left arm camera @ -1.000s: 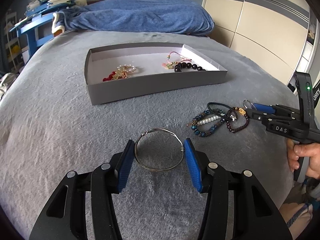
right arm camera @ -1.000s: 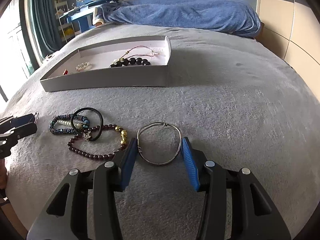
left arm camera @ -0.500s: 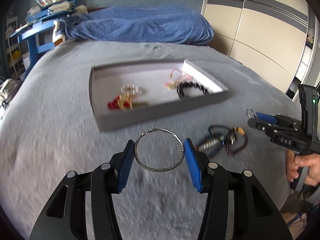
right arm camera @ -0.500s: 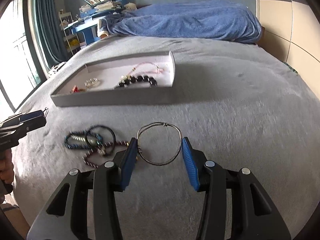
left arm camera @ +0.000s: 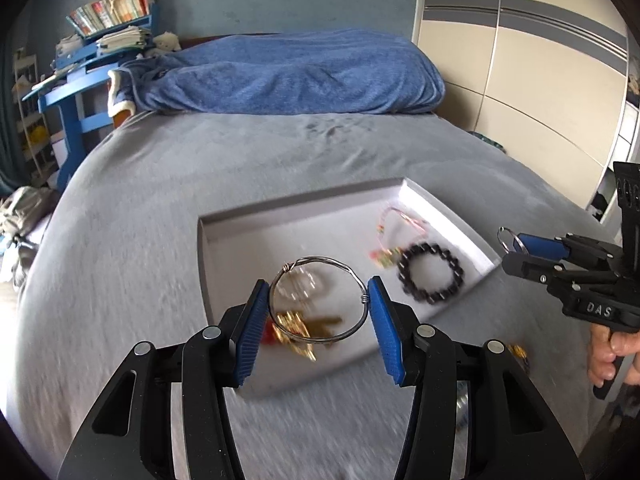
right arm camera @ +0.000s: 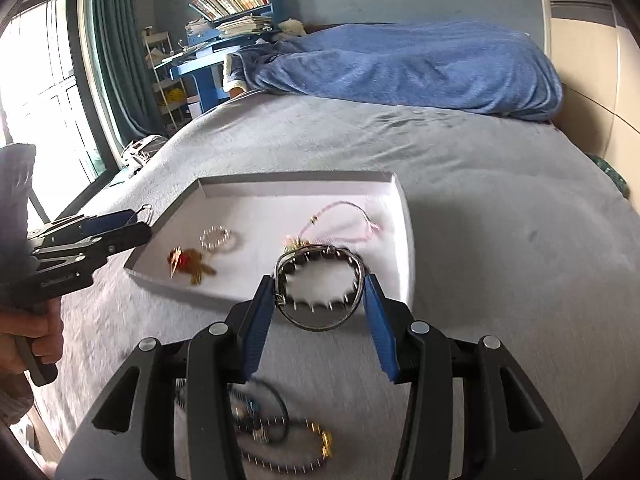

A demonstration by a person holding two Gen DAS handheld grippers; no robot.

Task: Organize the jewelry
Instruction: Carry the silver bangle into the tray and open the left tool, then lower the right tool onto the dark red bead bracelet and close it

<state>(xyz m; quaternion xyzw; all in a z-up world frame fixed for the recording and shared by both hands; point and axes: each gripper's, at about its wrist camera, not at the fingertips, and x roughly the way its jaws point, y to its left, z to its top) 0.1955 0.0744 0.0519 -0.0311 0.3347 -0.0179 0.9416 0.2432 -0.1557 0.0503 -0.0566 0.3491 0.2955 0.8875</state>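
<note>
My left gripper (left arm camera: pixel 318 312) is shut on a thin silver wire bangle (left arm camera: pixel 320 300), held in the air above the near edge of the grey jewelry tray (left arm camera: pixel 280 216). My right gripper (right arm camera: pixel 320 300) is shut on a second silver wire bangle (right arm camera: pixel 320 312), also above the tray's (right arm camera: pixel 280 178) near edge. Inside the tray lie a black bead bracelet (left arm camera: pixel 430 278), a pink cord bracelet (right arm camera: pixel 344 216), a clear bead bracelet (right arm camera: pixel 216 238) and a gold-and-red piece (right arm camera: pixel 190 264). Several bead bracelets (right arm camera: pixel 280 440) lie on the grey bedspread below my right gripper.
A rumpled blue blanket (left arm camera: pixel 288 76) lies at the head of the bed. A blue desk with books (left arm camera: pixel 80 80) stands at the far left, a wardrobe (left arm camera: pixel 540 72) on the right, and a window with green curtain (right arm camera: pixel 80 80) at the left.
Both grippers have lifted their bangles off the bedspread and moved forward over the tray. The loose bracelets now lie behind and below them.
</note>
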